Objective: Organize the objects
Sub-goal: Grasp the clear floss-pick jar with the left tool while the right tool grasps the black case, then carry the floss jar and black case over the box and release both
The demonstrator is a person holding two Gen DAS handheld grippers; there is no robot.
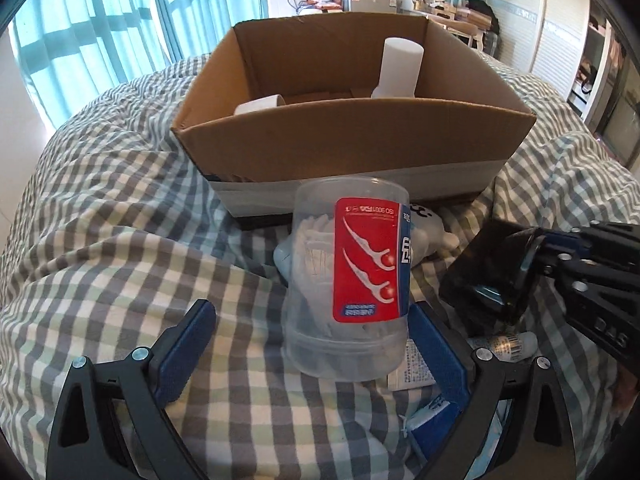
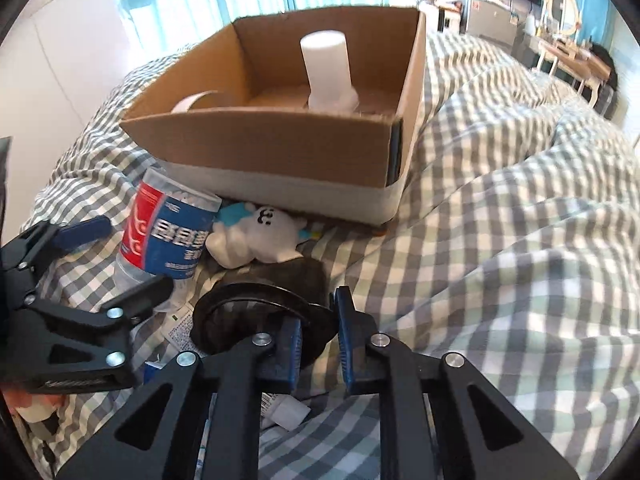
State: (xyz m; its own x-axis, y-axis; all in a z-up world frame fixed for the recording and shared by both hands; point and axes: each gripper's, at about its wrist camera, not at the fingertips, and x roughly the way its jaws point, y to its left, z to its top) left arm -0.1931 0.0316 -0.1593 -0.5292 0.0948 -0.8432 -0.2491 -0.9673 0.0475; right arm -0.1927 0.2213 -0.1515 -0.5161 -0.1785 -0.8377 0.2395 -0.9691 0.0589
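A clear floss-pick jar (image 1: pixel 352 276) with a red label stands upside down on the checked bedspread, between the open jaws of my left gripper (image 1: pixel 316 344); the pads do not press it. The jar also shows in the right wrist view (image 2: pixel 168 232). My right gripper (image 2: pixel 320 340) has its jaws closed around the rim of a black cup (image 2: pixel 260 312), which also shows in the left wrist view (image 1: pixel 488 276). An open cardboard box (image 1: pixel 360 144) sits behind, holding a white cylinder (image 1: pixel 400 68) and a tape roll (image 1: pixel 260 106).
A white and blue plush toy (image 2: pixel 256 236) lies in front of the box (image 2: pixel 280 160). Small packets and a tube (image 1: pixel 508 344) lie on the bedspread near the grippers. Curtains and furniture stand behind the bed.
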